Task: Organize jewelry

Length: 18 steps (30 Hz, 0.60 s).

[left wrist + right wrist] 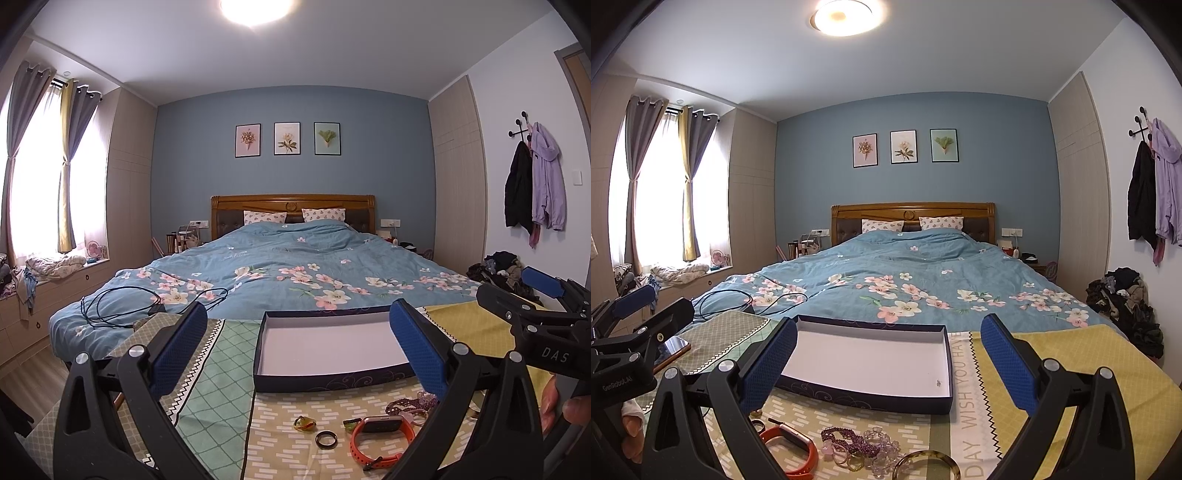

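Both grippers, left (297, 347) and right (888, 360), hold fingers spread and empty above the tabletop (1071, 354), box (871, 360) just ahead between them, watch (376, 434), ring (325, 439) and beads (849, 445) below.

Matt cardboard box (871, 363), woven patterned tablecloth (1071, 354), glossy orange rubber watch strap (364, 445).

Readable lettering

"DAS" stands on the right gripper (554, 356) at 3 o'clock; "GenRobot.AI" on the left gripper (618, 382) at 9 o'clock; "WISH YOU HAVE" and "DAY" on the cloth (971, 398).
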{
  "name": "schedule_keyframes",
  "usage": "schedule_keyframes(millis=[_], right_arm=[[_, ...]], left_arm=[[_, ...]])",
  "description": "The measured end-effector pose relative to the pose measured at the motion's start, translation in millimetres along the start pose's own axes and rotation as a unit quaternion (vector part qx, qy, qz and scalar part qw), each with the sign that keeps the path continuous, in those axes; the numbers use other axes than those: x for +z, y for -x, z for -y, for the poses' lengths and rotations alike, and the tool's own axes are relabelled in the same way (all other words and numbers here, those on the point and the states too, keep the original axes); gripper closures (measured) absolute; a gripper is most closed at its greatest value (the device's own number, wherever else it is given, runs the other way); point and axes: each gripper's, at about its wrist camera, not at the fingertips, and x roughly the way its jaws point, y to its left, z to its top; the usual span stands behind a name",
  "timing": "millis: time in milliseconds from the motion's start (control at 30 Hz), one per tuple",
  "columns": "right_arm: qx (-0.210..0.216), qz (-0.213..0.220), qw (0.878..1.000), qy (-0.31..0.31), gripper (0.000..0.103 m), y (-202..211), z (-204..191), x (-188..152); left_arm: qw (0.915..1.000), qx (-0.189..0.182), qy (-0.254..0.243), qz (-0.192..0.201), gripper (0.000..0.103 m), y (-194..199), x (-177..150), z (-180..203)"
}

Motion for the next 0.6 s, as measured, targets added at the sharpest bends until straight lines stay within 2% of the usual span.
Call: schedule_keyframes(millis=[600], right_arm=[[0.0, -0.004, 1.0, 0.0, 0.007, -1.6, -0.5, -1.7]], left_arm=[[1.0, -0.001, 0.0, -0.006, 0.006, -1.3, -3.2, -1.2]])
